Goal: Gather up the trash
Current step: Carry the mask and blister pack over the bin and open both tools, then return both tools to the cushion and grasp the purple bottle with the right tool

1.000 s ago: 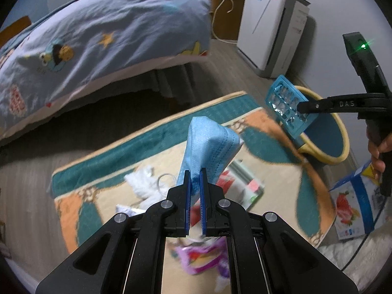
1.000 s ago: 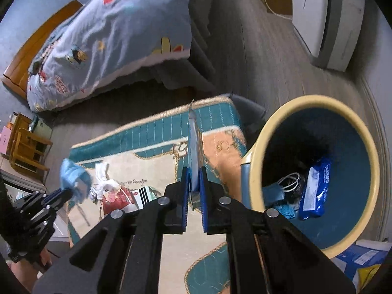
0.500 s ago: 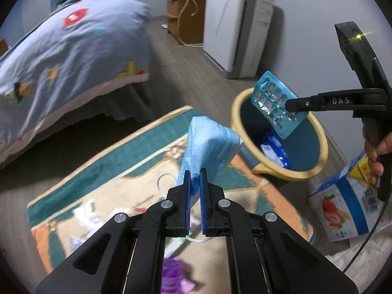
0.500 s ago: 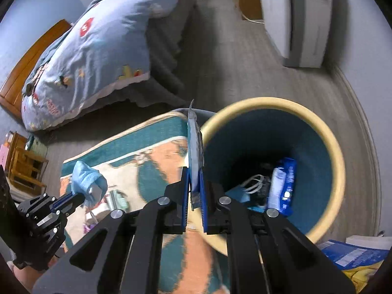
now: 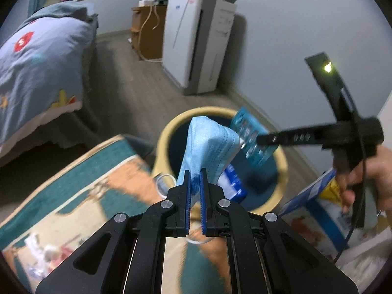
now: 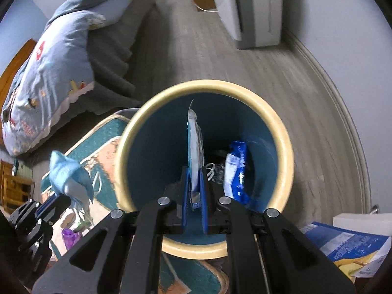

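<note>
on the left, a bed with a blue quilt stands beside a patterned rug. left claw grips a light blue face mask, raised near the rim of the yellow bin. right claw pinches a teal blister pack edge-on over the bin's mouth; a blue wrapper lies inside. at far right, a blue carton rests on the floor.
</note>
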`<state>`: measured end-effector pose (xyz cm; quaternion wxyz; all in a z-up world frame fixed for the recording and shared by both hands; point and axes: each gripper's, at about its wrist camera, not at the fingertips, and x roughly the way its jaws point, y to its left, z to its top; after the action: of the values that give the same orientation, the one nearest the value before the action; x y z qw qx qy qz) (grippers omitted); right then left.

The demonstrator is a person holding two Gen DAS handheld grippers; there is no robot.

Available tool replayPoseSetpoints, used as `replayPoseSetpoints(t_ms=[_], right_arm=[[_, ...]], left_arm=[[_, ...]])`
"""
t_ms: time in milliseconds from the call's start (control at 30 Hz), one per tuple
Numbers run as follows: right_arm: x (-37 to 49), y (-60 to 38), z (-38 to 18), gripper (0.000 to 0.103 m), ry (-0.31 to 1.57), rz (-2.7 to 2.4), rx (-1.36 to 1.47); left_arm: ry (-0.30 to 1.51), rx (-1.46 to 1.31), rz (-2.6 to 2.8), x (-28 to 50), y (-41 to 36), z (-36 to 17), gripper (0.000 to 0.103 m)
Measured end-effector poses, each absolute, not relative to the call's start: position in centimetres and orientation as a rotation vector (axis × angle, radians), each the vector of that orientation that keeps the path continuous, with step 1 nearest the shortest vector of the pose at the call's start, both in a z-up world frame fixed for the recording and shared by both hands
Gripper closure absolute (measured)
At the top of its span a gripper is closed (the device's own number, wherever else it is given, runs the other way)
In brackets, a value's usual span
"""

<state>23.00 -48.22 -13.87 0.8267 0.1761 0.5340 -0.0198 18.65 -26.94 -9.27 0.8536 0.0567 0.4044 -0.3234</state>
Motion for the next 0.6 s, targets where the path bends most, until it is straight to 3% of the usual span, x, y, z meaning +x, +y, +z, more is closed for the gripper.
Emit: replayPoseSetpoints(t_ms=[333,433,467,500,600], right_arm=[[22.6,-49.7,-16.1,0.095,1.202,-0.109,0.398],[22.8,-49.6,-16.1,0.094,1.204,-0.119,0.4],[23.0,-49.5,-16.1,0.091,1.204,-0.124,0.402],[23.0,-49.4,-16.0,0.084,1.201,-0.127,0.407],[23.0,-49.2,-15.7,0.064,1.187,-0.134,0.407]], left_arm=[[0.924,0.127,-0.69,20.1,-30.6,-13.4,0.095],[0.938,0.143,-0.684,20.4,-30.3,-13.7,0.081],[0.935,0.149,-0.675,20.5,-30.2,-13.6,0.068],[0.927,0.149,-0.669,20.4,-30.0,-13.5,0.054],[0.906,0.137,-0.655,20.2,-29.2,-12.8,0.046]])
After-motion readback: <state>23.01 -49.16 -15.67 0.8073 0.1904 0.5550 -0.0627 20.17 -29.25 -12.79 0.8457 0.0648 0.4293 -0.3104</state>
